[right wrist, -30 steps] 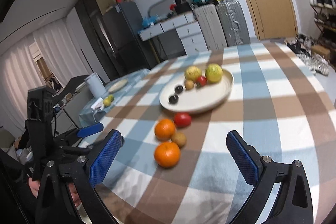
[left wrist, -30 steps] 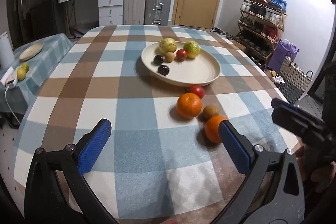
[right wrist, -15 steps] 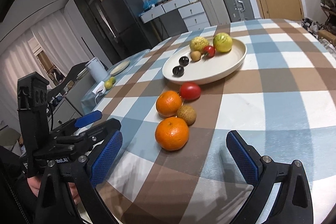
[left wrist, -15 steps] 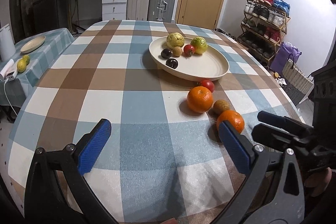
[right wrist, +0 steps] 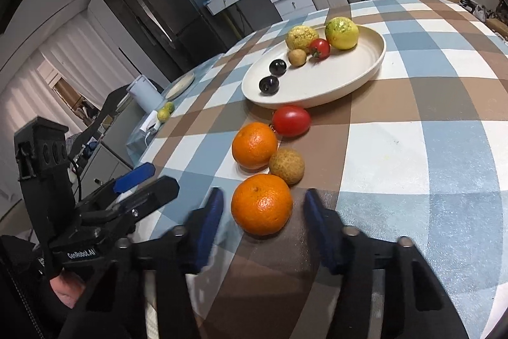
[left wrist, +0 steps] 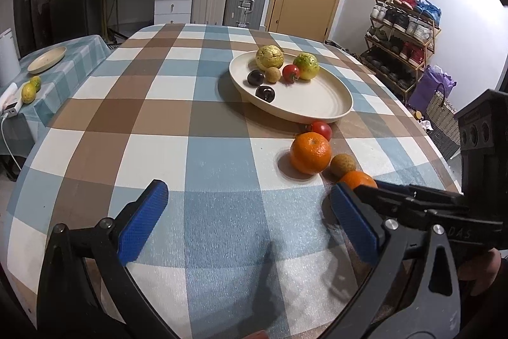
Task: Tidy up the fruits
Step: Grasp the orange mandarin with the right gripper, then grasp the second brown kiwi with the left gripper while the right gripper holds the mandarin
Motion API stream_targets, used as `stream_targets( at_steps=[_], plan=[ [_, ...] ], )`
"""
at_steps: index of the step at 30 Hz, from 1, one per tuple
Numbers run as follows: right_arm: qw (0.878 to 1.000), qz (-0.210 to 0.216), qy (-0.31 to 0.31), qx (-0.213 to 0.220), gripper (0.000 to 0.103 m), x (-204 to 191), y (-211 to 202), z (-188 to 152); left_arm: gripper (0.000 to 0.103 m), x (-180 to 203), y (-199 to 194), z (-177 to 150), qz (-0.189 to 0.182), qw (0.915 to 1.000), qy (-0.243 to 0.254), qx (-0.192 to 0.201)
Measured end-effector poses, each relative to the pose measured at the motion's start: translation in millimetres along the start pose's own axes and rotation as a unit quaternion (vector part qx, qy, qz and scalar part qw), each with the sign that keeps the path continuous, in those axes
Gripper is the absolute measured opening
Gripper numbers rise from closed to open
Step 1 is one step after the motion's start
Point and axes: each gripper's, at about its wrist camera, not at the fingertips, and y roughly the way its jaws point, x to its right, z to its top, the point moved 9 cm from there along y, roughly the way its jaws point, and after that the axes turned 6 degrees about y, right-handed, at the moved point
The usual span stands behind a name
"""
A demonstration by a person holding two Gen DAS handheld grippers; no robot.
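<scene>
On the round table under a brown, blue and white checked cloth (right wrist: 412, 123), four loose fruits lie in a short row before a wide cream plate (right wrist: 365, 75): a red tomato (right wrist: 291, 120) just beside the plate's rim, a large orange (right wrist: 254, 145), a small round tan fruit (right wrist: 286, 165) touching it, and a second orange (right wrist: 261, 204) nearest the camera. The right gripper (right wrist: 263, 224) has just been closing, and its blue pads (right wrist: 211, 227) now flank this nearest orange, a thin gap showing on each side. The left gripper (left wrist: 250, 218) hangs with its jaws spread wide over bare cloth. White lettering reading "GenRobot.AI" shows on the left gripper's black body (right wrist: 81, 254) in the right wrist view. The plate holds two yellow-green fruits, a tomato, a tan fruit and two dark plums.
</scene>
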Motion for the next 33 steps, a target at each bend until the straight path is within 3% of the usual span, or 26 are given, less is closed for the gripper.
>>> stream_targets(
  at_steps=[7,16,22,31,33],
  plan=[
    [1.000,0.012,-0.002,-0.003,0.041,-3,0,-4,0.102,-1,5,0,-0.001,1.0000,-0.003,-0.006],
    [0.999,-0.003,-0.010,0.051,0.041,7,-34,3,0.102,24,13,-2,-0.035,0.9990,-0.007,-0.028],
    [0.997,-0.021,0.007,0.080,0.041,27,-61,12,0.102,53,28,2,-0.091,0.9910,-0.077,-0.060],
    [0.994,-0.029,-0.010,0.108,0.041,38,-92,12,0.101,73,65,8,-0.066,0.9811,-0.147,-0.108],
    [0.993,-0.026,-0.019,0.111,0.041,35,-95,11,0.101,74,69,11,-0.054,0.9820,-0.148,-0.104]
  ],
)
